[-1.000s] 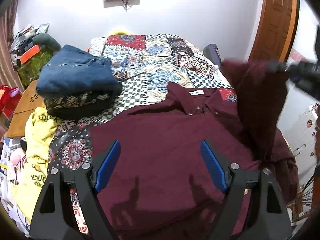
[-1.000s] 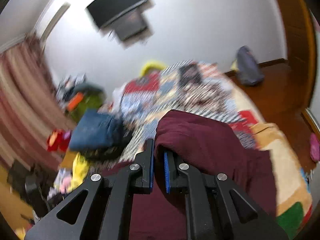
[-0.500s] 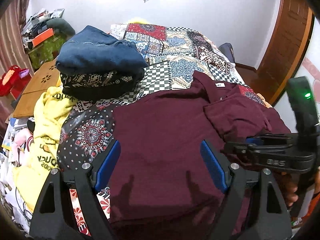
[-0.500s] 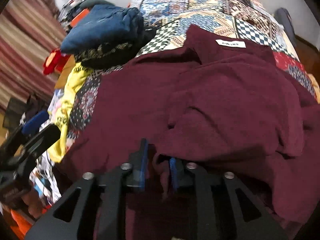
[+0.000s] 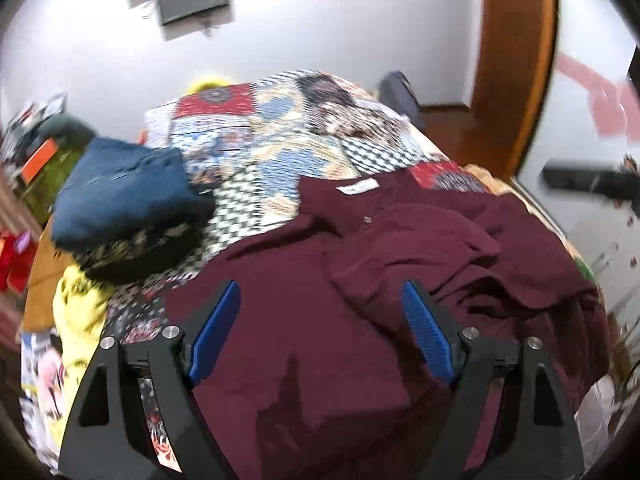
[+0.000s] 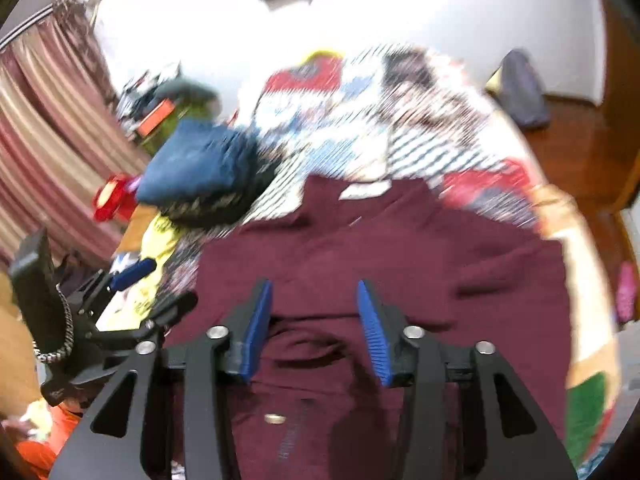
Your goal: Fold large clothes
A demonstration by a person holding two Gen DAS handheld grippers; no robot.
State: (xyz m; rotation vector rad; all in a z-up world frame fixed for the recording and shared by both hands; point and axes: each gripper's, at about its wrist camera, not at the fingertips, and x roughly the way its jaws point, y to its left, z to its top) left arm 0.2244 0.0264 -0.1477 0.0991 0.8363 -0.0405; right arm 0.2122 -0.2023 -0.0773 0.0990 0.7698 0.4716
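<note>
A large maroon shirt (image 5: 304, 320) lies spread on the patchwork bed, white collar label (image 5: 357, 187) at the far end. Its right sleeve (image 5: 416, 248) is folded in over the chest. My left gripper (image 5: 320, 320) is open and empty above the shirt's lower left part. In the right wrist view the shirt (image 6: 400, 264) fills the middle, and my right gripper (image 6: 314, 320) is open and empty above its lower part. The left gripper (image 6: 132, 300) shows at the left edge there.
A stack of folded clothes, blue on top (image 5: 124, 196), sits on the bed's left side. A yellow garment (image 5: 80, 312) hangs over the left edge. The patchwork bedspread (image 5: 280, 152) is bare beyond the collar. A wooden door (image 5: 516, 60) stands at the right.
My right gripper has let go of the sleeve, opened and pulled back. The sleeve now lies folded over the chest. The left gripper stays open and has tilted a little.
</note>
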